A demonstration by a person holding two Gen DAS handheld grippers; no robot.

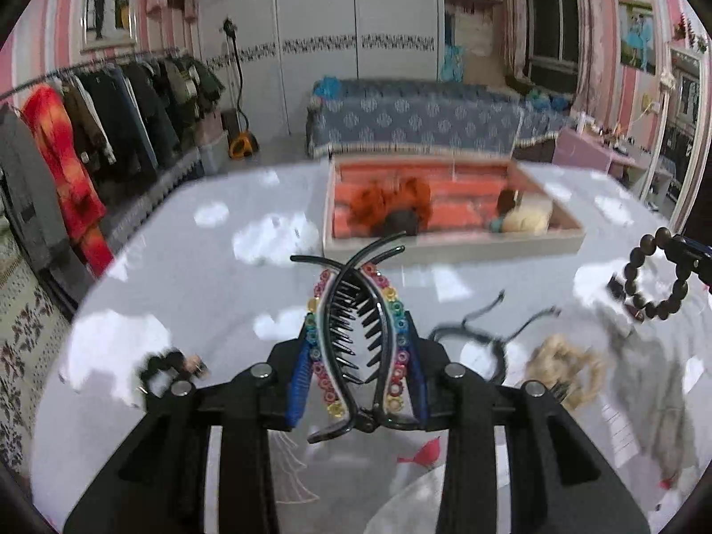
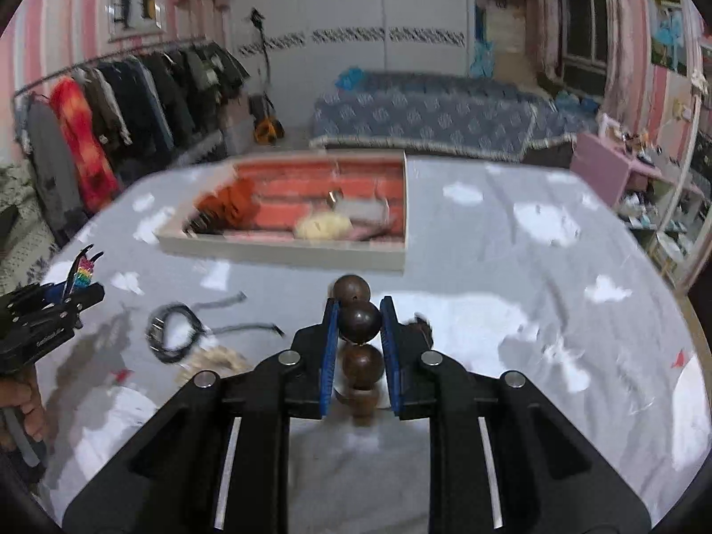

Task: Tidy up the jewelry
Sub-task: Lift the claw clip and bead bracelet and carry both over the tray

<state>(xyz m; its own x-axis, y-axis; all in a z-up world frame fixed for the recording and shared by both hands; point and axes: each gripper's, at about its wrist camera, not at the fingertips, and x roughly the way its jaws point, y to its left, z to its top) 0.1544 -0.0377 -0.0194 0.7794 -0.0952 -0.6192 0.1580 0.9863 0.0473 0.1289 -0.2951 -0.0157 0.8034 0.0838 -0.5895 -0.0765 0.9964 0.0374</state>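
Hair clip (image 1: 356,338) in left gripper (image 1: 358,382)

Blurred by motion in both views: tray (image 1: 449,247) and contents, an orange scrunchie (image 1: 391,200) and a cream one (image 1: 527,220) barely readable. Lower end of the hair clip (image 1: 356,347) tucked behind the blue fingers (image 1: 297,382) at bottom centre. Bead bracelet (image 2: 359,342) only partly seen, its lower beads hidden between the fingers. Smeared small black item (image 1: 171,367) at lower left on the surface (image 1: 200,276), kind unclear. Hand (image 2: 31,405) cut off at the left edge.
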